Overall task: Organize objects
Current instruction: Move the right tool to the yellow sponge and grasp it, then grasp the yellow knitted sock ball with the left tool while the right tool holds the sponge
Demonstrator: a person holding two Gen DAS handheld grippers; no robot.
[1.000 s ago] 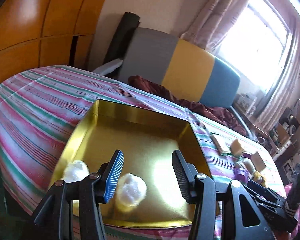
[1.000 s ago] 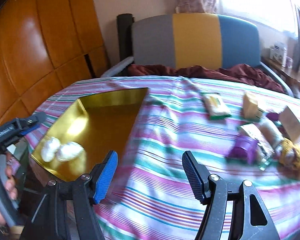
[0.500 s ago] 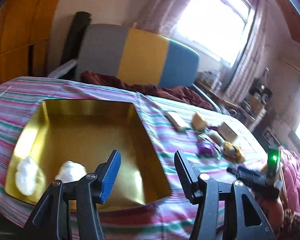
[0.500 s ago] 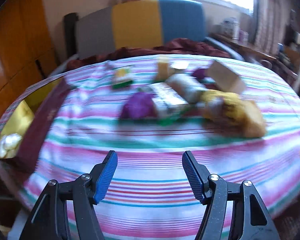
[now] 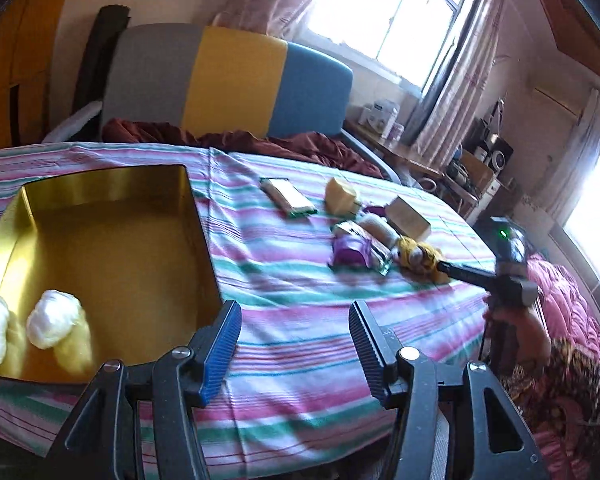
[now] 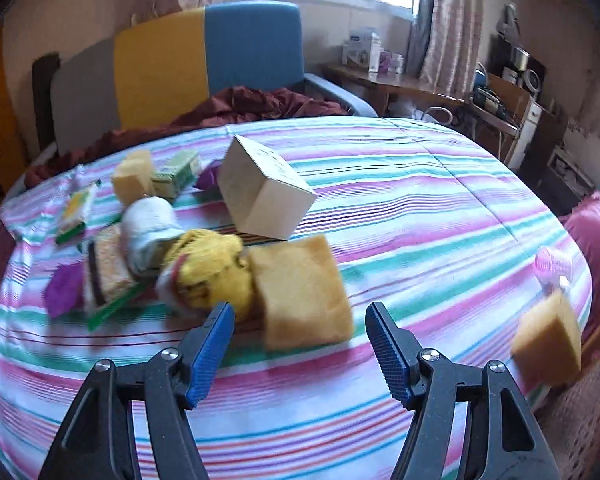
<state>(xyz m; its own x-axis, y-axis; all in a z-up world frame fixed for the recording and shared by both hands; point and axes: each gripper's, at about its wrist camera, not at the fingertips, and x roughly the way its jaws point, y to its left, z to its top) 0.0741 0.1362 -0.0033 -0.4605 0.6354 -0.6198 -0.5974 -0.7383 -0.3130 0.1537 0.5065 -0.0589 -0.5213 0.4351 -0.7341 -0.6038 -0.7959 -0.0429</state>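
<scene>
While both hand-held tools hung over the striped bedspread (image 5: 284, 280), the scene read as follows.
Gold tray (image 5: 196, 216): at the bed's left side, holding two white cotton wads (image 5: 52, 318), side by side near its front left corner.
Loose pile (image 6: 204, 268): yellow cloth, tan sponge (image 6: 300, 292), cardboard box (image 6: 264, 188), purple packet, wrappers, clustered mid-bed, outside the tray.
Left gripper (image 5: 294, 344): jaws apart, nothing between them.
Right gripper (image 6: 298, 344): jaws apart, empty, just short of the tan sponge.
Change: a second earlier the left gripper sat over the tray; it had swung right. The right gripper had swept from tray to pile.
</scene>
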